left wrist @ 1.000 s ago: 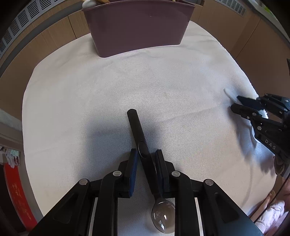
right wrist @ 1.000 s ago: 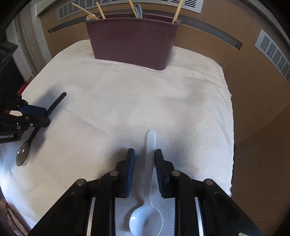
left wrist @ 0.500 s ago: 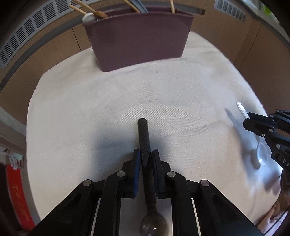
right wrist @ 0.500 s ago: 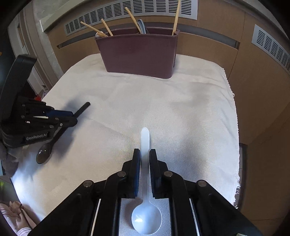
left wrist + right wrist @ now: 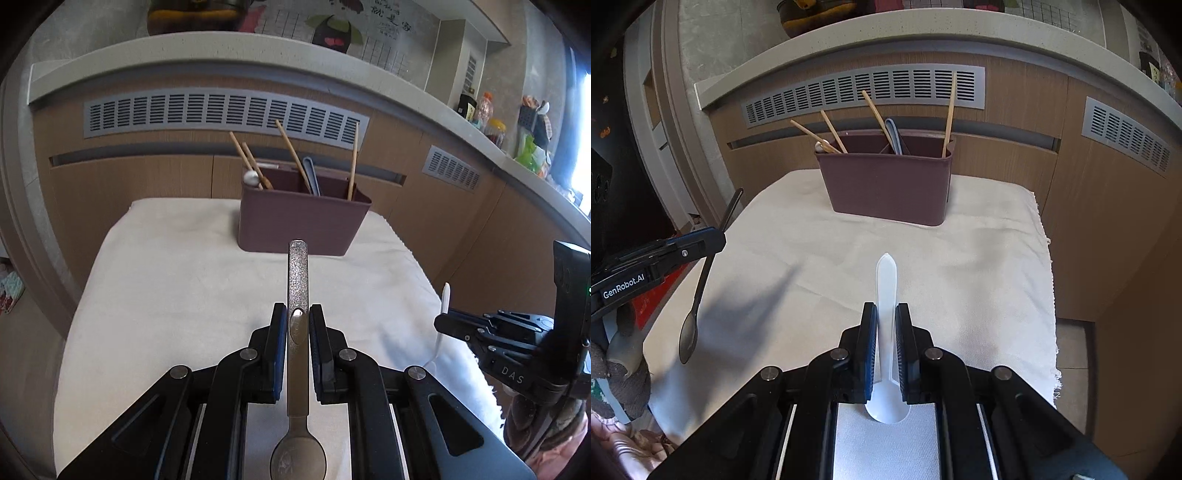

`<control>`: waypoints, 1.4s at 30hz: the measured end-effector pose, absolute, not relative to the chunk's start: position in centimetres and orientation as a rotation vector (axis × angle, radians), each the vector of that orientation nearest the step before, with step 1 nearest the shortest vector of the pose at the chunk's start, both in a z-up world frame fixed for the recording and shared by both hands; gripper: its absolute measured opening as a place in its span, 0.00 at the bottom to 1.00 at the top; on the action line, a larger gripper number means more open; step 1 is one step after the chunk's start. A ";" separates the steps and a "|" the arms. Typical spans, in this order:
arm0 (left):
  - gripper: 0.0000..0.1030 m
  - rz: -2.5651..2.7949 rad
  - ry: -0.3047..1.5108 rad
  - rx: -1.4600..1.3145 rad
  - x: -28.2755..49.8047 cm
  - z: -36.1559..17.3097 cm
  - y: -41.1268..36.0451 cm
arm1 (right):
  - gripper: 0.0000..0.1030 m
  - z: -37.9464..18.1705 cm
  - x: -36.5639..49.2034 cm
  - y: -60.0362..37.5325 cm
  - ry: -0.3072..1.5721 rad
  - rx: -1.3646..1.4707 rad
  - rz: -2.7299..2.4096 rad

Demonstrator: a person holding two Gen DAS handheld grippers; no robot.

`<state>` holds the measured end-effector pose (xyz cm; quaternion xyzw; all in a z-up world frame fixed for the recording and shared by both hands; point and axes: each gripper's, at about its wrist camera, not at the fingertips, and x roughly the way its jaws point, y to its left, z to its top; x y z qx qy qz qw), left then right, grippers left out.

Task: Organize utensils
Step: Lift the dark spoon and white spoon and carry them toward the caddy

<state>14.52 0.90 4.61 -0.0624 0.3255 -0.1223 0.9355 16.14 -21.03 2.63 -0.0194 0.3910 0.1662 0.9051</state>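
My left gripper [image 5: 297, 314] is shut on a dark metal spoon [image 5: 298, 284], lifted off the cloth, with the speckled handle pointing ahead and the bowl back under the fingers. My right gripper [image 5: 885, 314] is shut on a white plastic spoon [image 5: 885, 280], also raised, handle forward. Each view shows the other tool: the left gripper [image 5: 713, 240] with the dark spoon [image 5: 701, 280] at left, the right gripper [image 5: 443, 323] with the white spoon [image 5: 445, 301] at right. A maroon utensil holder [image 5: 301, 229] [image 5: 886, 184] stands at the table's far edge, holding chopsticks and cutlery.
A white cloth [image 5: 177, 295] covers the small table [image 5: 997, 258]. Behind it runs a wooden panel with grey vents [image 5: 221, 114] under a stone ledge. Bottles and jars [image 5: 491, 122] line the ledge at right. A gloved hand [image 5: 624, 373] holds the left tool.
Both grippers rose off the cloth with their spoons and tilted up toward the holder. The left jaws closed onto the dark spoon's handle; the right stayed shut on the white spoon.
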 end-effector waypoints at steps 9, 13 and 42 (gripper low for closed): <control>0.12 -0.297 0.530 -0.101 13.2 9.5 0.0 | 0.10 8.4 15.5 -21.5 0.642 -0.041 0.325; 0.12 -0.328 0.353 -0.064 13.3 16.1 -0.8 | 0.10 15.0 16.0 -21.4 0.475 -0.077 0.290; 0.06 -0.316 0.512 0.014 31.4 10.6 0.6 | 0.10 13.9 31.2 -21.5 0.466 -0.042 0.253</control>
